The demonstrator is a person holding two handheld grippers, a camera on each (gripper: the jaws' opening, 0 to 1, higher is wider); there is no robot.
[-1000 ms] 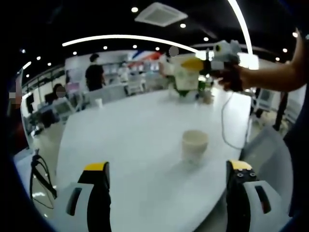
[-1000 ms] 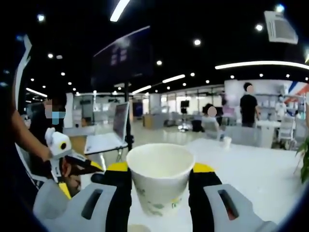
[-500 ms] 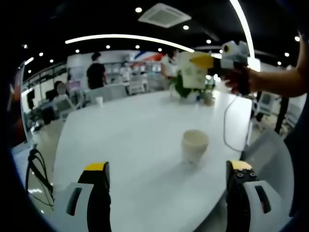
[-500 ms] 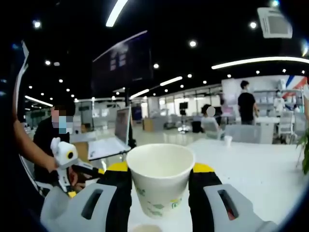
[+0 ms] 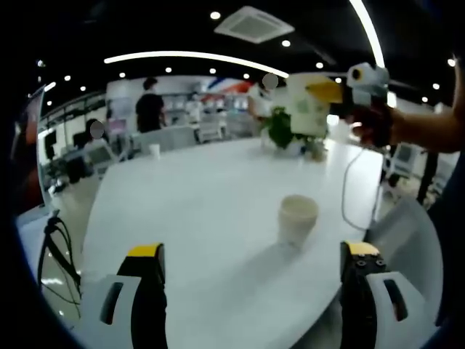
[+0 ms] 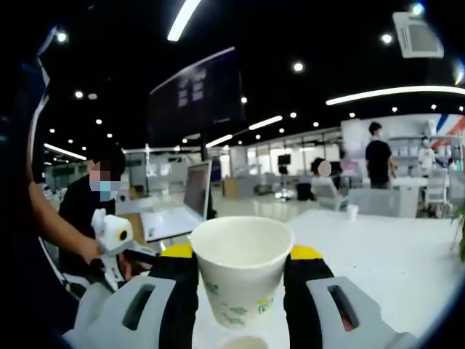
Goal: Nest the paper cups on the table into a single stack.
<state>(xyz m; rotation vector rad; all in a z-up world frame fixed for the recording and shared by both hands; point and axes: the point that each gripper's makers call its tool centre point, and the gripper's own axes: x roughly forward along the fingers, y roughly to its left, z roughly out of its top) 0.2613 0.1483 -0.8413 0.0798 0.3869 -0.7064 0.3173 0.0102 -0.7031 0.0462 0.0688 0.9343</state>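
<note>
The right gripper is clamping its two black, yellow-tipped fingers against the sides of a white paper cup with green print, holding it upright and lifted off the white table, mouth open toward the top of the right gripper view. In the left gripper view that same gripper is showing at upper right, carrying the cup in the air above the far part of the table, with a person's forearm reaching in behind it. The left gripper is hovering with its fingers spread wide and nothing between them, low over the near edge of the table. A second paper cup is standing upright on the table ahead of the left gripper, closer to its right finger, and well below the carried cup. A small potted plant is sitting farther back on the table, just beside the raised cup in the left gripper view. At the bottom edge of the right gripper view, the rim of the cup on the table is peeking out directly beneath the held one.
</note>
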